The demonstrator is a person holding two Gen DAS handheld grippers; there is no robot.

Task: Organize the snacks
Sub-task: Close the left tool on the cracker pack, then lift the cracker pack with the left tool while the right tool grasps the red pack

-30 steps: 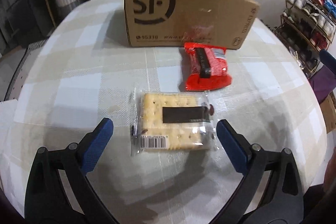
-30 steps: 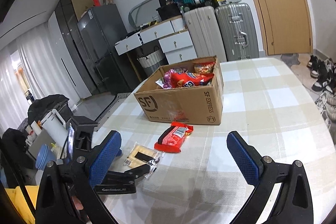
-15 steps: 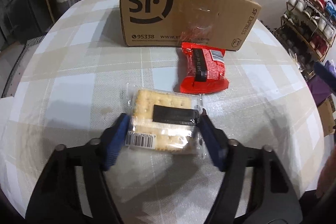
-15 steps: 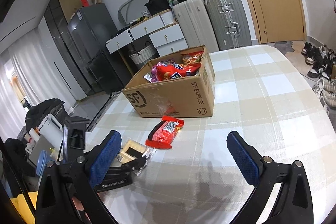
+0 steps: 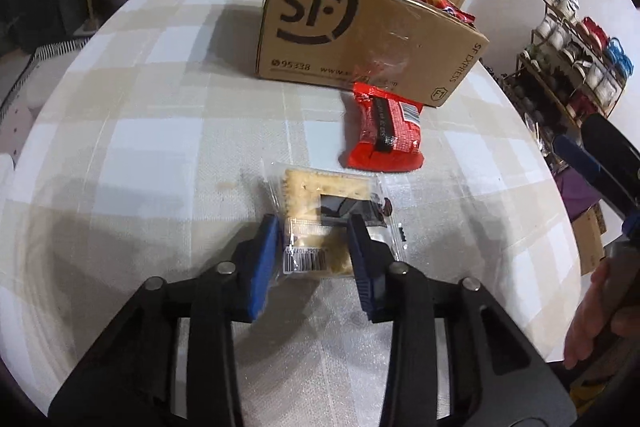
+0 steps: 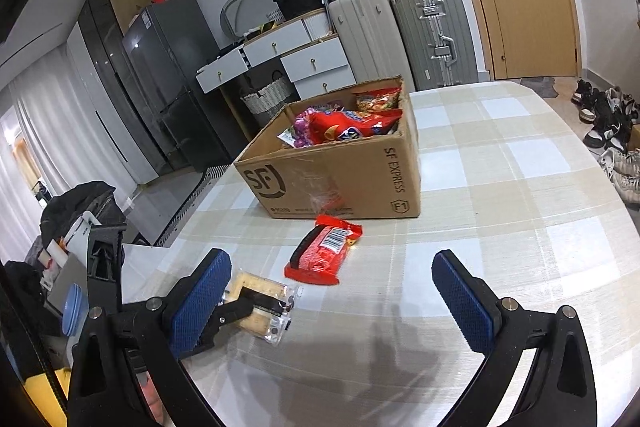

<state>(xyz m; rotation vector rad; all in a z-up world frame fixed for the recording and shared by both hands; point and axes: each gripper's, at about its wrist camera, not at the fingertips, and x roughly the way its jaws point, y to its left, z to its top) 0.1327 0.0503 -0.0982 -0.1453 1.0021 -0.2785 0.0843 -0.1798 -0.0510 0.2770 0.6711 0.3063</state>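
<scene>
A clear packet of crackers (image 5: 320,187) lies on the checked table (image 5: 160,147) right in front of me. My left gripper (image 5: 313,227) has its blue pads pressed on the packet's near end, jaws still closing and crumpling the wrapper. In the right wrist view the same packet (image 6: 264,291) shows with the left gripper's black finger over it. A red snack packet (image 5: 386,135) lies just beyond, in front of the SF cardboard box (image 5: 340,39), which holds several snack bags. My right gripper (image 6: 330,261) hovers open above the table, nothing between its fingers.
A shoe rack (image 5: 572,67) stands past the table's right edge. Suitcases (image 6: 428,31) and white drawers (image 6: 312,63) line the far wall. Shoes (image 6: 612,131) lie on the floor at the right. A hand (image 5: 600,311) holds the right gripper's handle.
My left gripper's jaws went from wide open around the cracker packet to pressed on its near end, and moved slightly forward. The right gripper stayed open and nearly still.
</scene>
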